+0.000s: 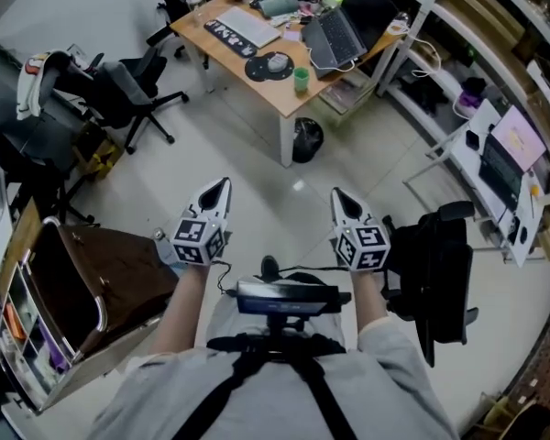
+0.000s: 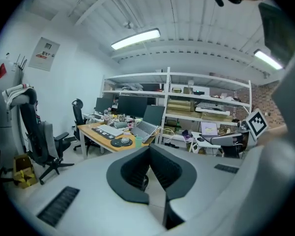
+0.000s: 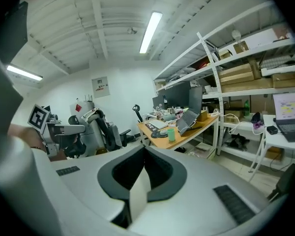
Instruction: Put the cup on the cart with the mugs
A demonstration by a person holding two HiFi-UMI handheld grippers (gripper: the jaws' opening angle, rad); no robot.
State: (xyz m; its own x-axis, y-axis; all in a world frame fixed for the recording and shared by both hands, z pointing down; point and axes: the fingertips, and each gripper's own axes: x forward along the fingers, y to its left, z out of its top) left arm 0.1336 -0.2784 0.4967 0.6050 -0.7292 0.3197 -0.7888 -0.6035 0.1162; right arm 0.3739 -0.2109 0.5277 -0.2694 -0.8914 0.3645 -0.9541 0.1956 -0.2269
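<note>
A green cup (image 1: 301, 80) stands near the front edge of a wooden desk (image 1: 262, 95), far ahead of me; it also shows small in the left gripper view as the cup (image 2: 139, 141) and in the right gripper view as the cup (image 3: 171, 134). My left gripper (image 1: 222, 184) and right gripper (image 1: 338, 194) are held side by side at waist height, pointing toward the desk. Both are shut with nothing between their jaws, as seen at the left gripper (image 2: 149, 149) and the right gripper (image 3: 144, 149). A brown-topped cart (image 1: 96, 287) stands at my left; no mugs show on it.
The desk carries a laptop (image 1: 335, 35), a keyboard (image 1: 247, 26) and a round mouse pad (image 1: 269, 65). A black bin (image 1: 306, 139) sits under its corner. Office chairs stand at the left (image 1: 128, 90) and close on my right (image 1: 442, 273). White shelving (image 1: 477, 26) lines the right side.
</note>
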